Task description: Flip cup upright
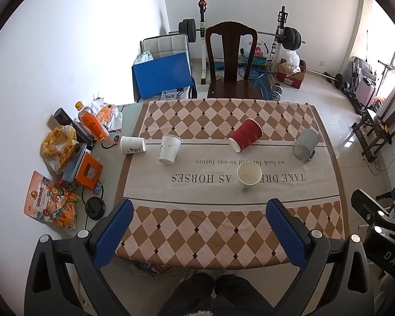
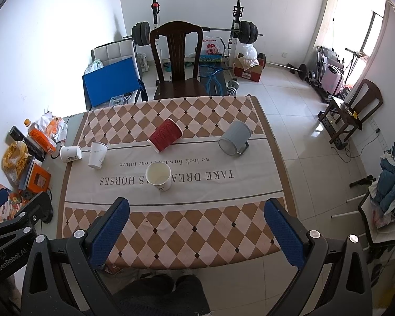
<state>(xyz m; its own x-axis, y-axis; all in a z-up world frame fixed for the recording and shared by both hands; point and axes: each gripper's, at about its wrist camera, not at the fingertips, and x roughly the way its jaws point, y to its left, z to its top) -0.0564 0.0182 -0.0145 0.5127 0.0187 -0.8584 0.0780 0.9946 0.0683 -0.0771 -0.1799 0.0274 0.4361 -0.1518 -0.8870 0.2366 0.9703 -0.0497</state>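
Observation:
Several cups sit on the checkered tablecloth (image 1: pixel 197 226). A white paper cup (image 1: pixel 248 175) (image 2: pixel 159 176) stands upright near the middle. A red ribbed cup (image 1: pixel 245 134) (image 2: pixel 166 134) lies on its side. A grey mug (image 1: pixel 305 143) (image 2: pixel 235 137) lies on its side at the right. A white cup (image 1: pixel 170 148) (image 2: pixel 98 154) stands mouth down, and another white cup (image 1: pixel 133 144) (image 2: pixel 70 153) lies on its side at the left. My left gripper (image 1: pixel 200 226) and right gripper (image 2: pixel 197 223) are open and empty, held above the table's near edge.
Snack bags, an orange bottle (image 1: pixel 92 125) and boxes crowd the table's left side. A dark wooden chair (image 1: pixel 231 60) stands at the far edge, with a barbell rack behind. The person's legs (image 1: pixel 213 295) are below the near edge.

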